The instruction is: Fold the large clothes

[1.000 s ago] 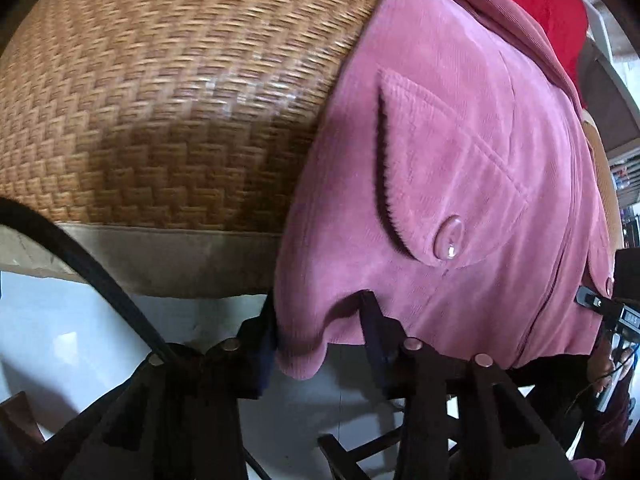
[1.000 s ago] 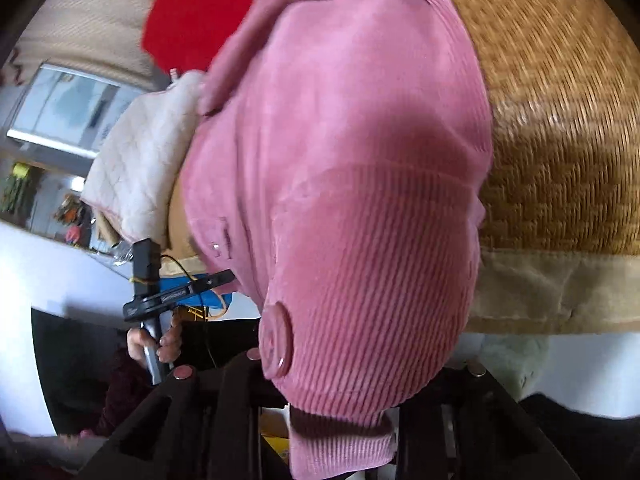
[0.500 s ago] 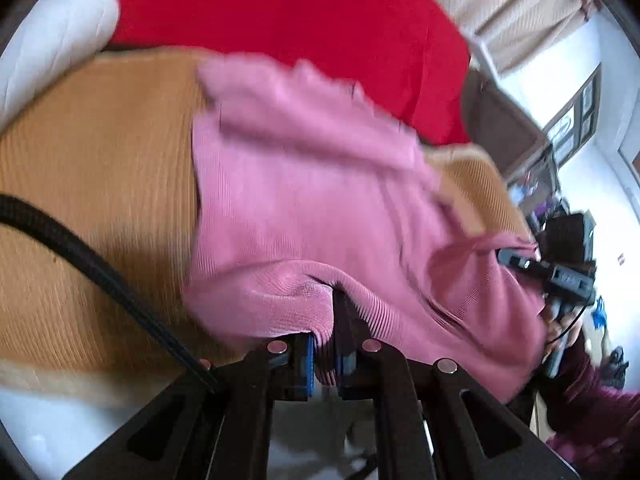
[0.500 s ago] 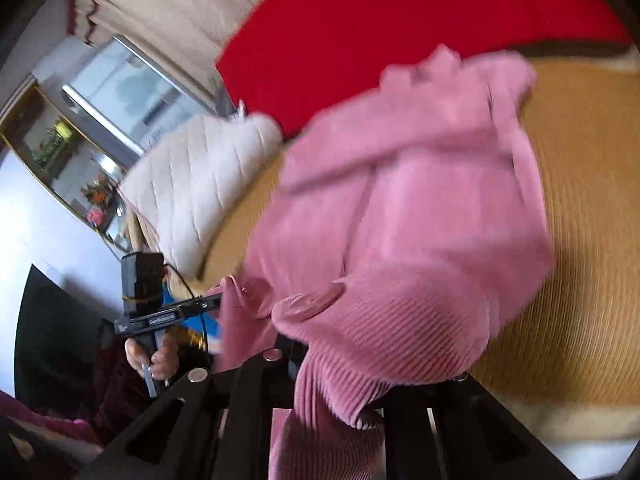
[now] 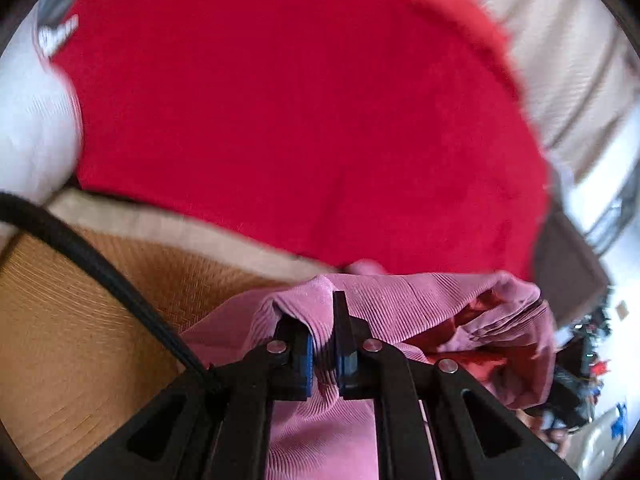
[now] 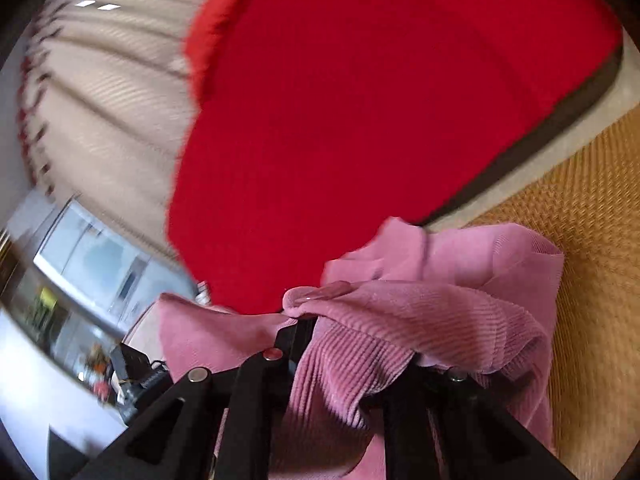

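1. At the far left in the left wrist view, a white cushion (image 5: 32,120) sits beside a large red cloth (image 5: 300,120) that fills the far side.
2. A black cable (image 5: 100,268) crosses the woven mat (image 5: 80,340) at the near left.
3. The left gripper (image 5: 324,344) has its jaws nearly closed, pinching a fold of the pink corduroy garment (image 5: 400,300), which is bunched over the mat just near of the red cloth.
4. The right gripper (image 6: 344,344) is likewise clamped tight on the garment's ribbed edge; a pink button (image 6: 324,292) lies just above its fingers.
5. Pale curtains (image 6: 112,92) hang far left there.
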Available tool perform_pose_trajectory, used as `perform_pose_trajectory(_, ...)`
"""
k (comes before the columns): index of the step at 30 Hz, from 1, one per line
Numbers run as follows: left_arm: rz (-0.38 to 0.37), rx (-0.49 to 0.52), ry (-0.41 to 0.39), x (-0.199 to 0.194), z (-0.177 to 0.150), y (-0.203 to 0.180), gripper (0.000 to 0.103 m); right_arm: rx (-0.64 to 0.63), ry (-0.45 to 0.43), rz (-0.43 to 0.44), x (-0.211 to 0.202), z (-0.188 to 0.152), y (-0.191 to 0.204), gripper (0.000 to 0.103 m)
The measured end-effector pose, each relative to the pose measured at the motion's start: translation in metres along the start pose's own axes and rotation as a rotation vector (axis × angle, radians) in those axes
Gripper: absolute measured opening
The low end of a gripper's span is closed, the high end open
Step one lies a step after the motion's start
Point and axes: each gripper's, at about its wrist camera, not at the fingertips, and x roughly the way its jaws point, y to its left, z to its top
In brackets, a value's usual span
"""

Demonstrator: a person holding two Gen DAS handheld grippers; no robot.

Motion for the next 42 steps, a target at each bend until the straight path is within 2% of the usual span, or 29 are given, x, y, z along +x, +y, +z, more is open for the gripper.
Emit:
perform_pose_trajectory(2, 0.044, -0.035, 0.062, 0.039, -0.005, 0.012, 0.009, 0.151, 0.073, -0.01, 0.027, 0.007, -0.035, 0.017)
perform_pose_trajectory(3, 0.042, -0.073, 0.082, 0.048, -0.006, 0.018, 0.009, 0.22, 0.114, -0.009, 0.038, 0.009, -0.053, 0.017)
perform_pose_trajectory(4, 0.017, -0.111, 0.084, 0.053, -0.005, 0.021, 0.009, 0.268, 0.133, 0.024, 0.043, 0.01, -0.064, 0.017)
perform_pose_trajectory(5, -0.039, -0.153, 0.06, 0.05, -0.006, 0.025, 0.01, 0.31, 0.131, 0.07, 0.043, 0.012, -0.071, 0.017)
perform_pose_trajectory(8, -0.105, -0.196, 0.021, 0.041, 0.0, 0.029, 0.013, 0.328, 0.126, 0.139, 0.033, 0.027, -0.073, 0.017)
perform_pose_trajectory(9, -0.113, -0.217, -0.022, 0.036, 0.01, 0.027, 0.022, 0.336, 0.125, 0.159, 0.03, 0.03, -0.073, 0.017)
perform_pose_trajectory(10, -0.079, -0.224, -0.069, 0.025, 0.01, 0.03, 0.046, 0.354, 0.111, 0.195, 0.025, 0.031, -0.073, 0.018)
perform_pose_trajectory(12, 0.027, -0.214, -0.19, 0.004, 0.004, 0.026, 0.075, 0.368, 0.084, 0.229, 0.018, 0.031, -0.073, 0.022)
perform_pose_trajectory(13, 0.042, -0.199, -0.224, -0.004, 0.001, 0.022, 0.076, 0.394, 0.066, 0.261, 0.012, 0.03, -0.073, 0.025)
perform_pose_trajectory(14, 0.055, -0.18, -0.231, -0.009, -0.001, 0.017, 0.076, 0.424, 0.059, 0.285, 0.008, 0.029, -0.075, 0.039)
perform_pose_trajectory(15, 0.078, -0.156, -0.209, -0.012, -0.005, 0.009, 0.076, 0.447, 0.05, 0.313, 0.003, 0.028, -0.077, 0.057)
perform_pose_trajectory(16, 0.095, -0.139, -0.191, -0.014, -0.006, 0.004, 0.076, 0.475, 0.023, 0.364, -0.001, 0.027, -0.079, 0.094)
perform_pose_trajectory(17, 0.11, -0.11, -0.174, -0.023, -0.005, 0.004, 0.076, 0.486, -0.012, 0.371, -0.007, 0.024, -0.079, 0.103)
perform_pose_trajectory(19, 0.14, -0.053, -0.165, -0.055, -0.022, 0.004, 0.076, 0.492, -0.087, 0.392, -0.024, 0.02, -0.076, 0.103)
perform_pose_trajectory(21, 0.172, -0.01, -0.145, -0.067, -0.034, -0.005, 0.076, 0.469, -0.097, 0.374, -0.039, 0.02, -0.07, 0.103)
perform_pose_trajectory(25, 0.254, 0.048, -0.106, -0.083, -0.062, -0.01, 0.076, 0.281, -0.084, 0.19, -0.066, 0.01, -0.031, 0.102)
perform_pose_trajectory(28, 0.324, 0.05, -0.066, -0.085, -0.07, -0.001, 0.076, 0.19, -0.036, 0.086, -0.069, -0.002, -0.012, 0.085)
perform_pose_trajectory(31, 0.427, 0.029, -0.014, -0.065, -0.072, 0.015, 0.076, 0.072, 0.012, -0.072, -0.058, -0.013, 0.003, 0.08)
perform_pose_trajectory(33, 0.431, 0.003, 0.049, -0.049, -0.076, 0.031, 0.077, 0.055, 0.076, -0.17, -0.044, -0.02, 0.0, 0.078)
perform_pose_trajectory(35, 0.418, -0.019, 0.065, -0.047, -0.075, 0.038, 0.078, 0.042, 0.169, -0.259, -0.028, -0.027, -0.01, 0.078)
perform_pose_trajectory(36, 0.413, -0.021, 0.065, -0.048, -0.073, 0.038, 0.078, 0.037, 0.209, -0.274, -0.023, -0.031, -0.014, 0.078)
perform_pose_trajectory(39, 0.423, -0.001, 0.021, -0.058, -0.065, 0.036, 0.078, 0.016, 0.197, -0.29, -0.022, -0.033, -0.006, 0.078)
perform_pose_trajectory(42, 0.393, -0.026, -0.017, -0.067, -0.058, 0.041, 0.078, -0.02, 0.129, -0.185, -0.035, -0.032, 0.014, 0.078)
